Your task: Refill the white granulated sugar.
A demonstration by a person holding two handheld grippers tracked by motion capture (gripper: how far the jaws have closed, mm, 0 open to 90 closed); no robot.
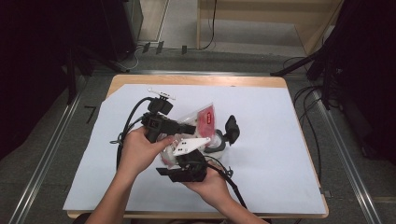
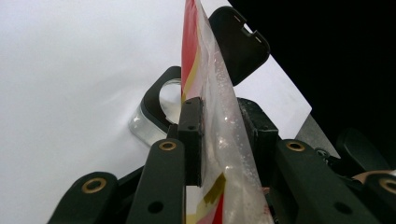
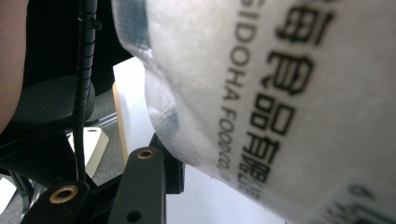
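White sheet (image 1: pixel 261 140) over wooden table (image 1: pixel 196 80), dark room, both claws (image 2: pixel 224 135) (image 3: pixel 187 163) clamping plastic bag (image 1: pixel 203 119).

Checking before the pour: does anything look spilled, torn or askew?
No spill or tear shows. The plastic bag is held off the table by both grippers, the left gripper clamped across it. The clear container stands on the white sheet with its black lid flipped open.
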